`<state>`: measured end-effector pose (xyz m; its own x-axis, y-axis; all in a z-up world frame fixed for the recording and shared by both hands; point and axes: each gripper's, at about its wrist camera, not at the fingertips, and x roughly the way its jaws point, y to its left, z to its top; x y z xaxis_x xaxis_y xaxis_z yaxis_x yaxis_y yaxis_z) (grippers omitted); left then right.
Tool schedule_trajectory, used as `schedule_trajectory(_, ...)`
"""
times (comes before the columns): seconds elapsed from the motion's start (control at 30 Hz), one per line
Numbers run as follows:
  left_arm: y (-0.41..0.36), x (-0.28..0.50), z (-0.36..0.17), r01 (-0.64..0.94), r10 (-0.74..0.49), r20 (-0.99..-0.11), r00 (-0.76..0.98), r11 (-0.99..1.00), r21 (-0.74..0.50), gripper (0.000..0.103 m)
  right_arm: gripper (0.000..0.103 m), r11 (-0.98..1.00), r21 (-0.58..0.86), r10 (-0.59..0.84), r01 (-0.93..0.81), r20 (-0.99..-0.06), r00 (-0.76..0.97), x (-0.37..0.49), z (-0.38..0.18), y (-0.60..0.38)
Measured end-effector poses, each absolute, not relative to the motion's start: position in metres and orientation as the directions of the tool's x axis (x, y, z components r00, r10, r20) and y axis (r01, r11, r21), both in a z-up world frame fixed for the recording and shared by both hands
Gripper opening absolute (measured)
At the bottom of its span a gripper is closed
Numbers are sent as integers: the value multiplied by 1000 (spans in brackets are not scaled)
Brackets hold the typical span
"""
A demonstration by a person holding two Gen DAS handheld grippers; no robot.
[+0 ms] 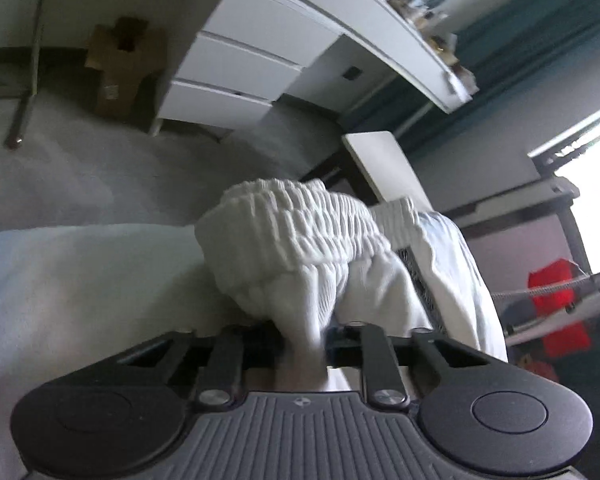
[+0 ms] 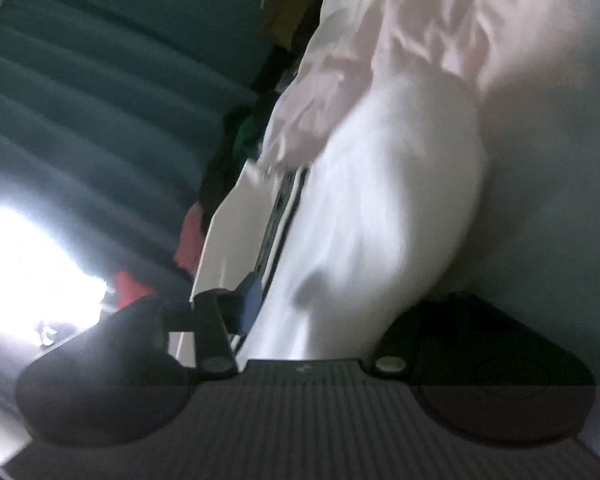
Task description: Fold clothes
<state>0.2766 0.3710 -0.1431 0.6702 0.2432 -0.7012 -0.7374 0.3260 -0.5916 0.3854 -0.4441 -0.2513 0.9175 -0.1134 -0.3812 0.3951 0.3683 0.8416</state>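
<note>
In the left wrist view, white shorts (image 1: 300,240) with a gathered elastic waistband bunch up just past my left gripper (image 1: 304,340), which is shut on their cloth; a dark side stripe (image 1: 420,280) runs down them. They hang over a white sheet (image 1: 80,280). In the right wrist view, my right gripper (image 2: 300,320) is shut on the same white shorts (image 2: 380,220); the cloth covers the fingers, apart from a blue pad (image 2: 250,300) on the left. The view is blurred. A pale pink garment (image 2: 400,40) lies beyond.
A white drawer unit (image 1: 240,68) and desk (image 1: 380,28) stand on grey carpet, with a cardboard box (image 1: 120,64) to their left. A white board (image 1: 384,168) leans behind the shorts. A red object (image 1: 556,304) and bright window are at right. Teal curtains (image 2: 100,100) hang left.
</note>
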Motion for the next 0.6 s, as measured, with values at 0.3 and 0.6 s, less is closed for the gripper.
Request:
schedule_trajectory(0.3, 365, 224, -79, -685, 264, -645, 718, 433, -586, 10, 13, 433, 842, -69, 320, -323, 944, 360, -200, -452)
schedule_trajectory(0.6, 385, 78, -54, -678, 260, -639, 724, 444, -586, 10, 13, 438, 829, -25, 349, -377, 926, 242, -172, -446)
